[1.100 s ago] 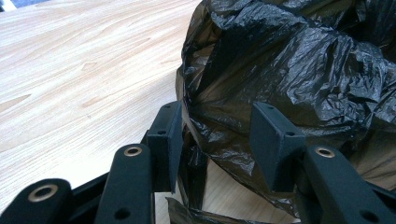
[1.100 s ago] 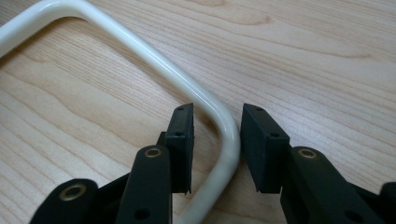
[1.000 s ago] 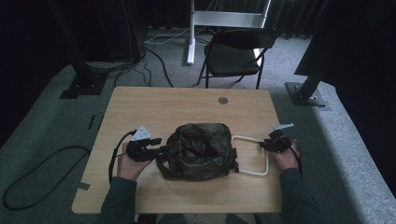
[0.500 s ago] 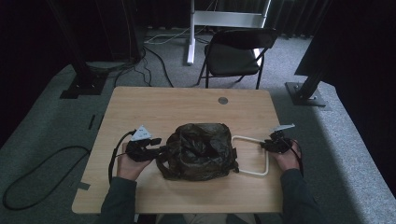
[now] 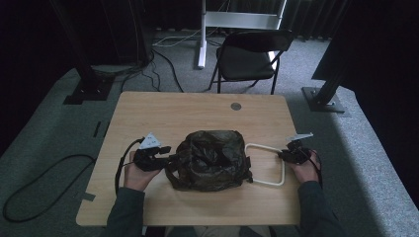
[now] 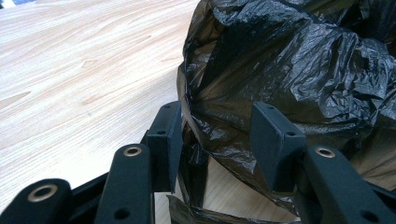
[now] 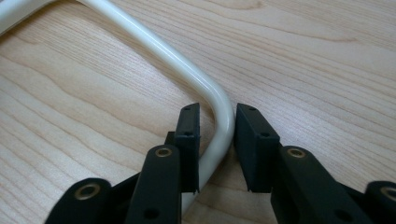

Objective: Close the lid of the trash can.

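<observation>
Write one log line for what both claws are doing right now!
left claw: open at black bag edge | right claw: just been closing around white frame | table

A fixed high camera looked forward and down from above the person's side onto the wooden table (image 5: 148,113), taking in the floor and a folding chair (image 5: 247,57) beyond. The left gripper's camera sat low and very close, facing along its jaws into the crumpled black plastic bag (image 6: 289,70). The right gripper's camera hovered just above the tabletop, close on the white tube frame (image 7: 205,93). Each close view shared its object and the wood grain with the high view, where bag (image 5: 210,160) and frame (image 5: 267,165) lay side by side.
</observation>
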Action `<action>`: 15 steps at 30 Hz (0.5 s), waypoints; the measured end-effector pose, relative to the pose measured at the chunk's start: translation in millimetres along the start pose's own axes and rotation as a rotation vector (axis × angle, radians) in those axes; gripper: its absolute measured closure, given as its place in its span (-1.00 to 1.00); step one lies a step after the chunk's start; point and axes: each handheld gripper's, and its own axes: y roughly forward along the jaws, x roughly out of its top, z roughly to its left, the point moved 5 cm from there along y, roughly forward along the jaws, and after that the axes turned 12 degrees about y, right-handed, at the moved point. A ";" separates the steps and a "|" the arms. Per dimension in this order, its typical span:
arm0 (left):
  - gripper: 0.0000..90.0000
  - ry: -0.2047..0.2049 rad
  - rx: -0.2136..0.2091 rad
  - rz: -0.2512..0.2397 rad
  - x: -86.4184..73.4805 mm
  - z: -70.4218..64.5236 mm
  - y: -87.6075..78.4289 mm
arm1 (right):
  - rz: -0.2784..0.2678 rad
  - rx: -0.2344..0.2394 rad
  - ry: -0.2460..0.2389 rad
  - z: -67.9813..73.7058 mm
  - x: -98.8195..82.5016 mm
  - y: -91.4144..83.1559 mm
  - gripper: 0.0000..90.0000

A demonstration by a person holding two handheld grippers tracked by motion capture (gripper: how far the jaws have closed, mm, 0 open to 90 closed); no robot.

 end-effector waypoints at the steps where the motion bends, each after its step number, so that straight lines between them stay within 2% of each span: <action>1: 0.23 0.000 0.000 0.000 0.0 0.0 0.0 | 0.000 0.000 0.000 0.0 0.0 0.0 0.59; 8: 0.23 0.000 0.001 0.000 -0.2 0.4 -0.4 | 0.002 -0.015 -0.012 0.4 3.6 2.1 0.68; 11: 0.23 -0.002 0.001 -0.001 -0.5 0.9 -0.5 | 0.002 -0.023 -0.034 1.7 4.4 2.7 0.69; 15: 0.23 -0.003 0.001 0.000 -0.7 0.7 -0.2 | -0.001 -0.022 -0.030 1.6 4.2 2.7 0.69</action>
